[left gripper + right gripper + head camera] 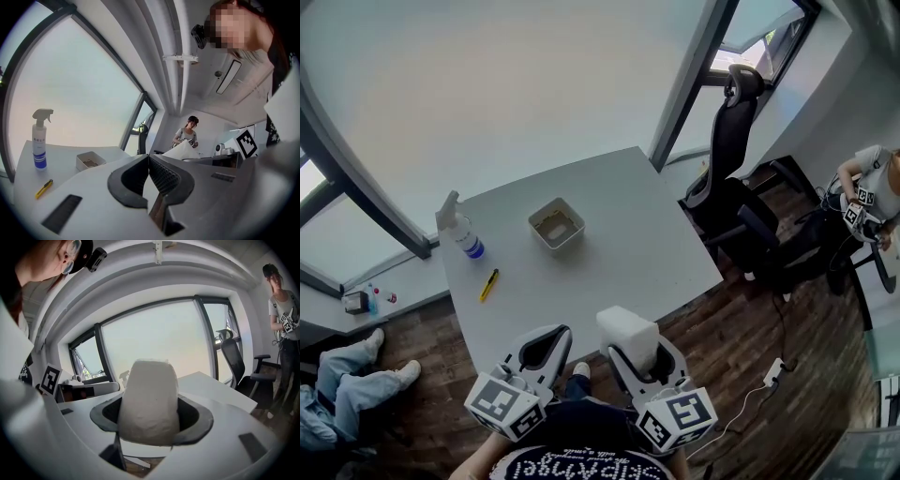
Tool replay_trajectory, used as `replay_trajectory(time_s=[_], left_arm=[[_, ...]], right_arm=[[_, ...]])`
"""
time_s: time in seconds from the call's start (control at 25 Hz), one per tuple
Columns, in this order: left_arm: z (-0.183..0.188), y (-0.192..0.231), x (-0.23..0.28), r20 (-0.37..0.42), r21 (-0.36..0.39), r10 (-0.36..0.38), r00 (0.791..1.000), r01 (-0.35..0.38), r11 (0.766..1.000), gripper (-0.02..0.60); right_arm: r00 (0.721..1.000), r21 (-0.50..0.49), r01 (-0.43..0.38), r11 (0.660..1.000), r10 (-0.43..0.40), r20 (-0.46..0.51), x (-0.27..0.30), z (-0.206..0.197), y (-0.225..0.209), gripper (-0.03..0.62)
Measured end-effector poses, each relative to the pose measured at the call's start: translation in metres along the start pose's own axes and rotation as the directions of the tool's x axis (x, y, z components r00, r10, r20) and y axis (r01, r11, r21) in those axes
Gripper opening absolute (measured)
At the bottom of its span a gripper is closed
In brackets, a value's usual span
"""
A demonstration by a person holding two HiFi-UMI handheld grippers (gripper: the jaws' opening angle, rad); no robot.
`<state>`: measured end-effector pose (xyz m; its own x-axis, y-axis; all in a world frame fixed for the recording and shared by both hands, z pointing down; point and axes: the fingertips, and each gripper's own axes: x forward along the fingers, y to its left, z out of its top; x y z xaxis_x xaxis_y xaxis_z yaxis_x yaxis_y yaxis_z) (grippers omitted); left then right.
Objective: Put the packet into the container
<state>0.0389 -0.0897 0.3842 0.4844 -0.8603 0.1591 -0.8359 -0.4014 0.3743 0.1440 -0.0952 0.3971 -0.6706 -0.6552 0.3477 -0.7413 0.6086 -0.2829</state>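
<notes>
packet, white and puffy, sits clamped between the jaws of the right tool, held over the near edge of the grey bench. left tool hangs just beside it, jaws pressed together on nothing. the container, a small square tub, stands well apart near the bench middle, with a spray bottle and a yellow cutter to its left; a black office chair stands off the far right corner
</notes>
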Motion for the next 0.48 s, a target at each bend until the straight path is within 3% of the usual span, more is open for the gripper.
replay_trajectory(time_s=[0.28, 0.48], left_arm=[[-0.005, -0.006, 0.007, 0.016, -0.004, 0.014, 1.000, -0.014, 1.000, 0.009], [-0.001, -0.015, 0.012, 0.029, -0.001, -0.022, 0.999, 0.022, 1.000, 0.009]], right_arm=[[1.000, -0.009, 0.014, 1.000, -0.014, 0.006, -0.006, 0.002, -0.012, 0.281], [0.999, -0.006, 0.042, 0.999, -0.042, 0.012, -0.011, 0.001, -0.015, 0.281]])
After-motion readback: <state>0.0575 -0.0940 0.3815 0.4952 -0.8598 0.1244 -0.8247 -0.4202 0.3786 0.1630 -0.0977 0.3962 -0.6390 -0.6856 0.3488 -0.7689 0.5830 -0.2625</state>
